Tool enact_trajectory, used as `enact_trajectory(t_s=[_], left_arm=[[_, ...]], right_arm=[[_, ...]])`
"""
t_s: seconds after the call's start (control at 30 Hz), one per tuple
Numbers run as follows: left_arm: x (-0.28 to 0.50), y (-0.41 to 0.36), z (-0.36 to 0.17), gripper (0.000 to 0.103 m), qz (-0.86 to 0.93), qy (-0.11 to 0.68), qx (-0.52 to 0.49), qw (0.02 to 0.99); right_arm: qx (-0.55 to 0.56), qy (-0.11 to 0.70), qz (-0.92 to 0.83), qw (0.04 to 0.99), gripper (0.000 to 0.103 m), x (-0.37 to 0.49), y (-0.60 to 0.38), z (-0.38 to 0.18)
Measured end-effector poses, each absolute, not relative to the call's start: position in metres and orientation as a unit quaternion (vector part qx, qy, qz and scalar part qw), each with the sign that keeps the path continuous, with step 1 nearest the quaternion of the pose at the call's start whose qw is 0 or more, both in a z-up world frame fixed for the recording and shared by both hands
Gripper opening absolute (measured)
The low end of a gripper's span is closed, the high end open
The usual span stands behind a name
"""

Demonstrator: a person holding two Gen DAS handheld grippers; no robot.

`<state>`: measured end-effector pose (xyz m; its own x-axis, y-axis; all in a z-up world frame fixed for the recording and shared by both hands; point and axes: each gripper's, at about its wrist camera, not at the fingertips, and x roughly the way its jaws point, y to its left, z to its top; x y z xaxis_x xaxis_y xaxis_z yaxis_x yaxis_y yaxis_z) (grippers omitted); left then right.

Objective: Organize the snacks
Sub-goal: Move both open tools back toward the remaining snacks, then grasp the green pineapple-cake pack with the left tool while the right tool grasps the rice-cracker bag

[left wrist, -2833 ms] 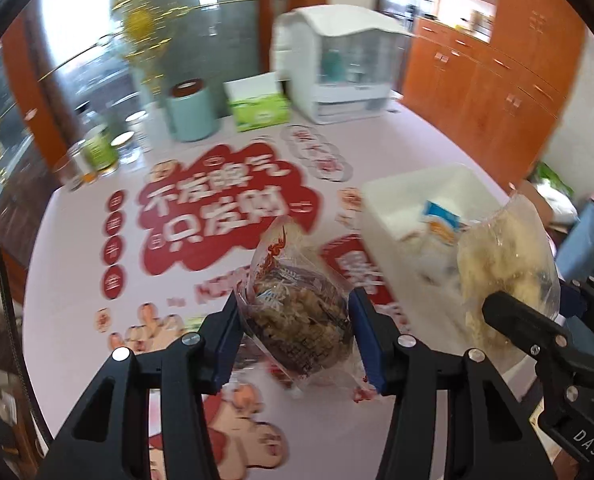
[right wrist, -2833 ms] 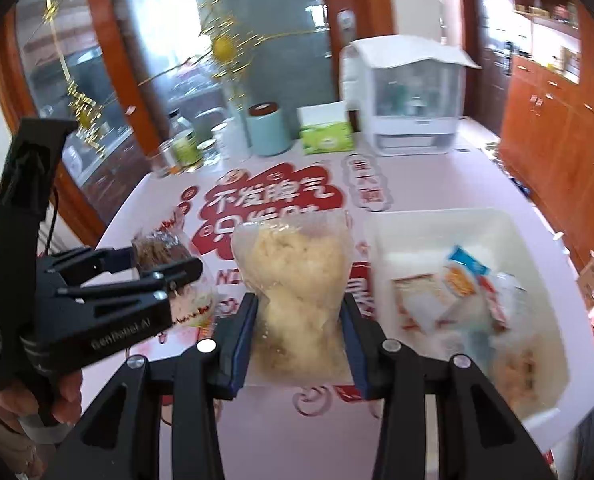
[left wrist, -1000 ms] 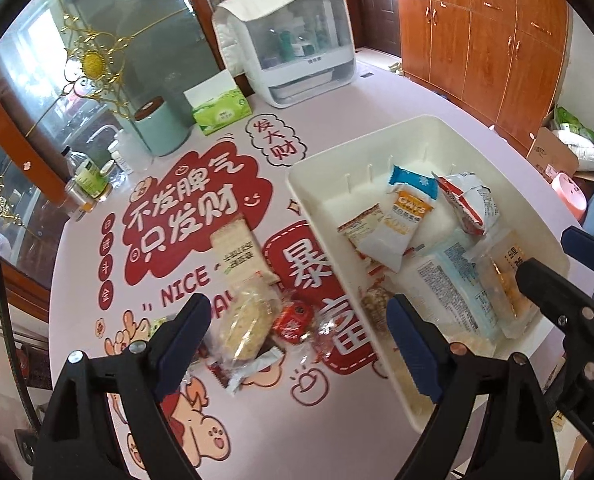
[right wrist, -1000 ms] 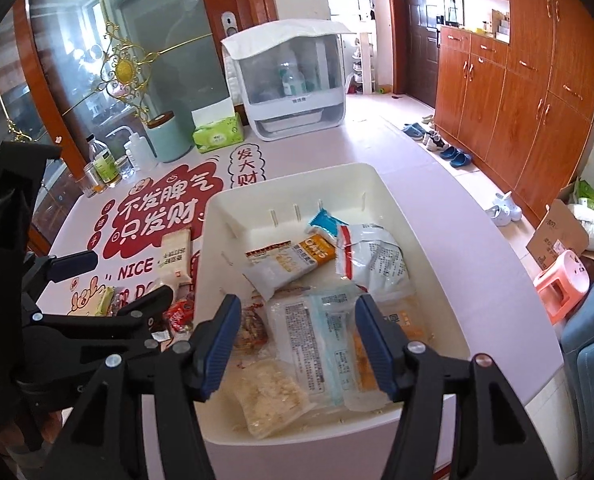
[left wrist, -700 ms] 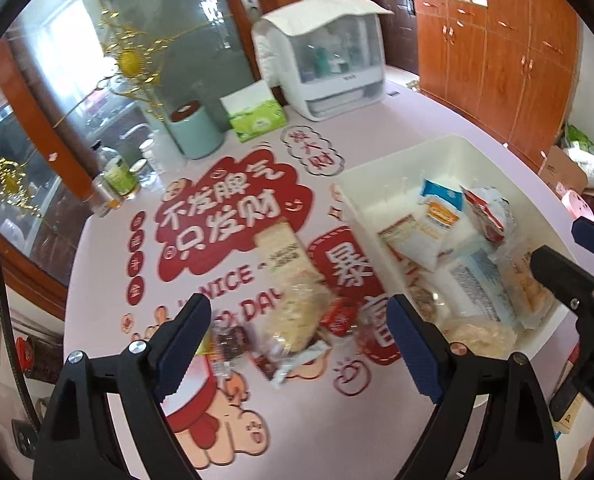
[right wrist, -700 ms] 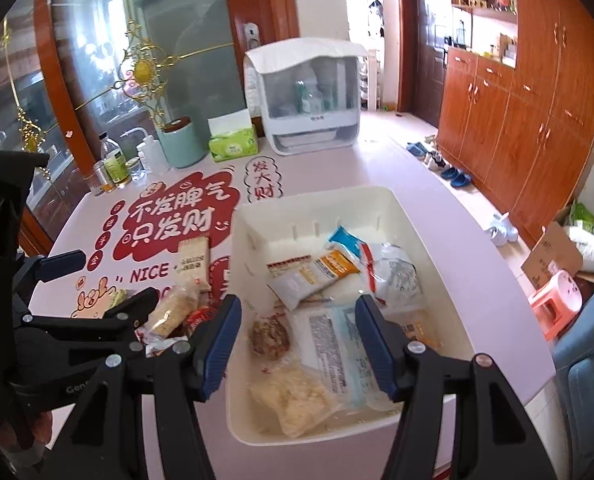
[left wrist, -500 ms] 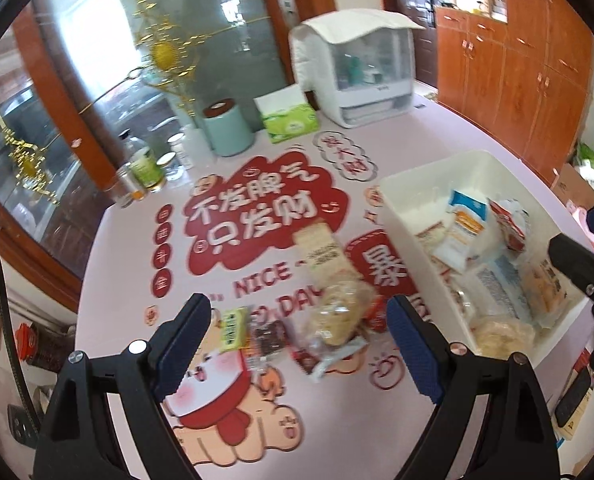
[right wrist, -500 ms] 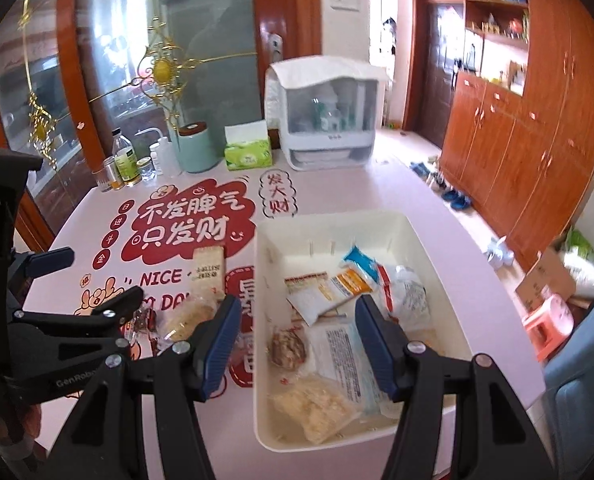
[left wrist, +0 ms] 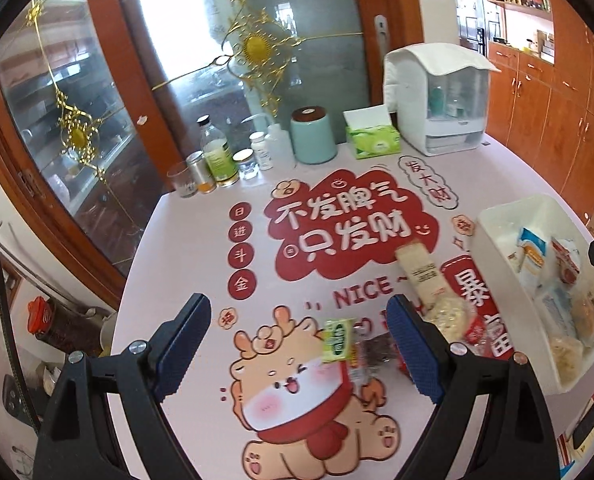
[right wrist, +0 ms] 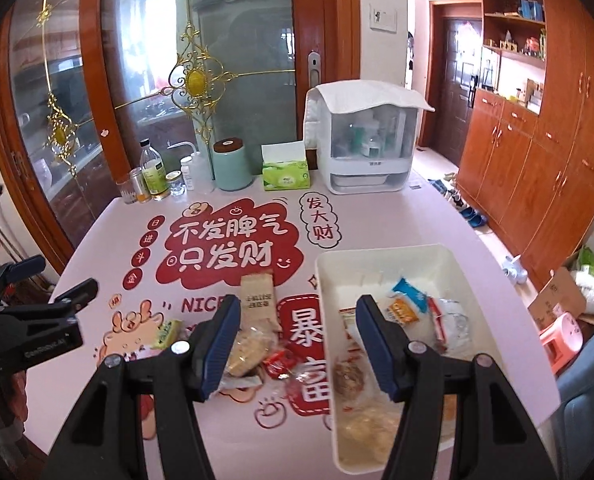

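A white bin (right wrist: 437, 254) on the pink table holds several snack packets; it also shows in the left wrist view (left wrist: 497, 216) at the right. Loose snacks lie left of it: a beige cracker pack (right wrist: 259, 294), a pale crumbly bag (right wrist: 247, 350), a red candy (right wrist: 279, 358) and a green packet (right wrist: 167, 332). The same green packet (left wrist: 339, 340) and beige pack (left wrist: 419, 268) show in the left wrist view. My left gripper (left wrist: 299, 346) is open and empty above the table. My right gripper (right wrist: 297, 342) is open and empty above the bin's left edge.
At the table's far edge stand a white storage box (right wrist: 361, 140), a green tissue box (right wrist: 285, 174), a teal canister (right wrist: 231, 164) and several bottles and jars (right wrist: 153, 182). Glass doors are behind, wooden cabinets at the right, and a pink stool (right wrist: 561, 336) on the floor.
Both grippers dropped their bags into the bin and opened. Both have since pulled back and up; the left one has swung left toward the loose snacks.
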<state>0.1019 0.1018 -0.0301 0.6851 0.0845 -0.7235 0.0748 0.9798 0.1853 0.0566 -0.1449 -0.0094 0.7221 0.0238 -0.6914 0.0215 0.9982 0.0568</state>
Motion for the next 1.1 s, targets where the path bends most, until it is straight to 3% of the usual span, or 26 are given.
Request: enact_trajectory(t_s=[0.53,1.1], left_arm=[[0.163,0.136,-0.13,0.089,-0.034,0.483,0.084,0.871],[0.218,0.117,-0.23,0.089,-0.074,0.574,0.081,0.811]], right_arm=[[0.04,0.509,-0.028,0.859,0.061,0.108,-0.114,-0.118],[0.072,0.583,0.006,0.809,0.062,0.156,-0.092,-0.204]])
